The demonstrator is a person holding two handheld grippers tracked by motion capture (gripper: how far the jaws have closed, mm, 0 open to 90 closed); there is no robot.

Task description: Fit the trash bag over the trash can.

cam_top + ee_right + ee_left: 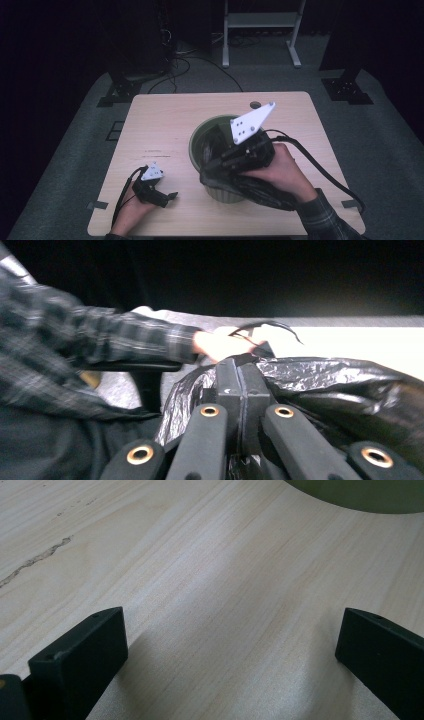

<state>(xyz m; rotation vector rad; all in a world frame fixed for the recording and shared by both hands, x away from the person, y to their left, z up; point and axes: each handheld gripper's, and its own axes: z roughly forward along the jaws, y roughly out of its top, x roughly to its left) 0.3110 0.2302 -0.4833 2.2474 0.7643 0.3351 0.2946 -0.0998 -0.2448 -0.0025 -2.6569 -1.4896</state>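
A round green bin (199, 134) stands on the light wooden table (165, 117), right of centre. A black plastic bag (262, 194) hangs over the bin's near rim and spills toward the person's right forearm. My right gripper (212, 167) is at that near rim, jaws pressed together on a fold of the bag. In the right gripper view the shut gripper (241, 382) pinches the crinkled black bag (330, 377), with the person's other hand (220, 345) beyond. My left gripper (167, 197) rests low on the table at the front left. Its jaws (232, 650) stand wide apart over bare wood, the bin's edge (360, 495) ahead.
Behind the table stand a white metal frame (260, 30), a black stand foot at the left (120, 90) and another at the right (347, 87). Cables (190, 65) lie on the grey floor. A thin crack mark (35, 560) runs across the tabletop.
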